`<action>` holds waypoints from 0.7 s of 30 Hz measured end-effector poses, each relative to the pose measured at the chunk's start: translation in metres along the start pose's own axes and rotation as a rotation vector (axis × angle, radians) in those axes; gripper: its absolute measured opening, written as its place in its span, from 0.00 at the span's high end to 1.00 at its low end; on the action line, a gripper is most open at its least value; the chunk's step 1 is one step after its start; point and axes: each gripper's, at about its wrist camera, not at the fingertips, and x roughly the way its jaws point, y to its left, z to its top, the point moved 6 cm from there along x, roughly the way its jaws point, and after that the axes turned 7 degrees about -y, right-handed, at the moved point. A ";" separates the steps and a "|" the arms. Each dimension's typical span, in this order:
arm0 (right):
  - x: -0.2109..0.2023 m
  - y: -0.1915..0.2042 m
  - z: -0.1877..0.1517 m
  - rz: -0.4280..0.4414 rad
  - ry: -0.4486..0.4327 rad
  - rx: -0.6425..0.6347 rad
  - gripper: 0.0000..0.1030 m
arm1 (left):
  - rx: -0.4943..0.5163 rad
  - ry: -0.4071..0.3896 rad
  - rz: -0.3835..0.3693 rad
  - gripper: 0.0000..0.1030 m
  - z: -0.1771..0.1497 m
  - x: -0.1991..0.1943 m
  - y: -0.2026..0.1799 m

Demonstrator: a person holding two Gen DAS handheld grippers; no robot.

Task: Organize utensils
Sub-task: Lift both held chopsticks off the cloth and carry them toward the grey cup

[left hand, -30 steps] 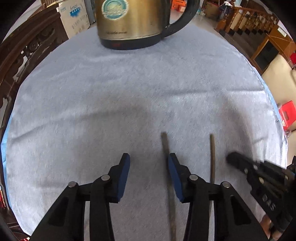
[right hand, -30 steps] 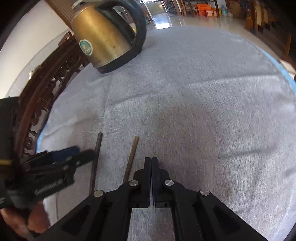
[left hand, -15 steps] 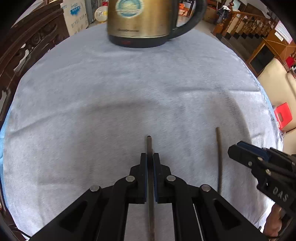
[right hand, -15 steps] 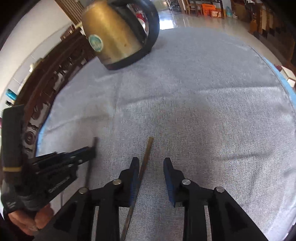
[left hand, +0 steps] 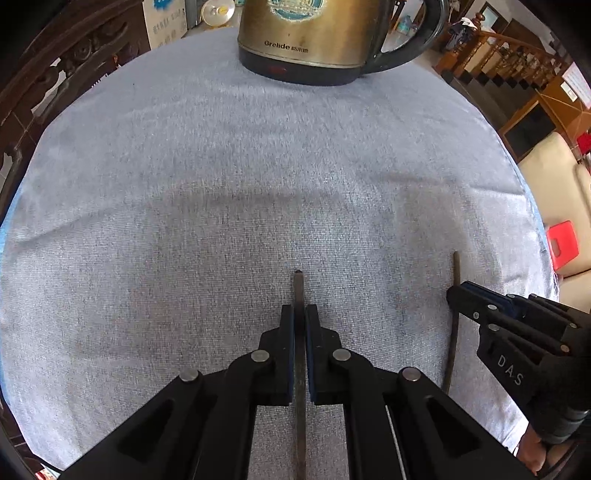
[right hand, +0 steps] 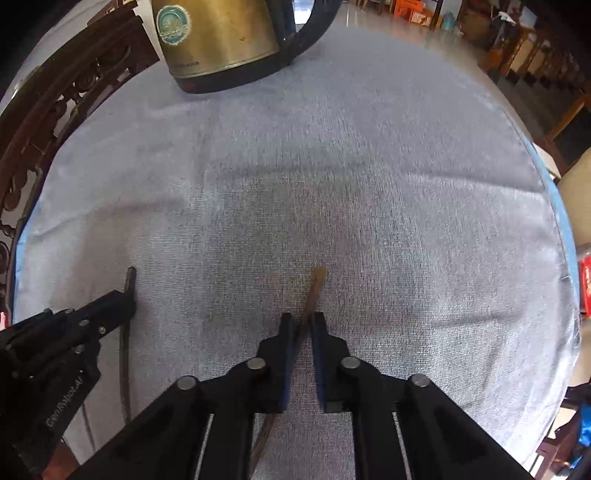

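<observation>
Two chopsticks lie on the grey-blue tablecloth (left hand: 258, 166). My left gripper (left hand: 299, 314) is shut on the dark chopstick (left hand: 298, 286), whose tip sticks out past the fingers; it also shows in the right wrist view (right hand: 127, 295) under the left gripper (right hand: 122, 299). My right gripper (right hand: 303, 321) has narrowed around the light brown chopstick (right hand: 317, 282), which runs slanted between the fingers with a small gap on the right side. In the left wrist view this chopstick (left hand: 456, 269) and the right gripper (left hand: 458, 295) are at the right.
A brass-coloured electric kettle (left hand: 314, 33) with a black handle stands at the far side of the round table, also in the right wrist view (right hand: 221, 40). Carved wooden chairs (right hand: 55, 118) stand at the left edge. A cream sofa and red stool (left hand: 563, 243) lie beyond the right edge.
My left gripper closed on the dark chopstick a second ago and still holds it. My right gripper opened, moved over the light chopstick and has now narrowed around it.
</observation>
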 end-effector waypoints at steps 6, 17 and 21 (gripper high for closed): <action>-0.003 0.016 -0.001 0.004 -0.040 -0.022 0.94 | -0.025 0.027 -0.020 0.92 0.015 0.009 -0.003; -0.049 -0.018 -0.019 0.205 -0.212 0.086 0.94 | -0.075 -0.097 -0.010 0.95 0.002 -0.025 0.019; -0.093 -0.037 -0.027 0.246 -0.352 0.115 0.94 | -0.062 -0.231 0.005 0.95 -0.006 -0.078 0.017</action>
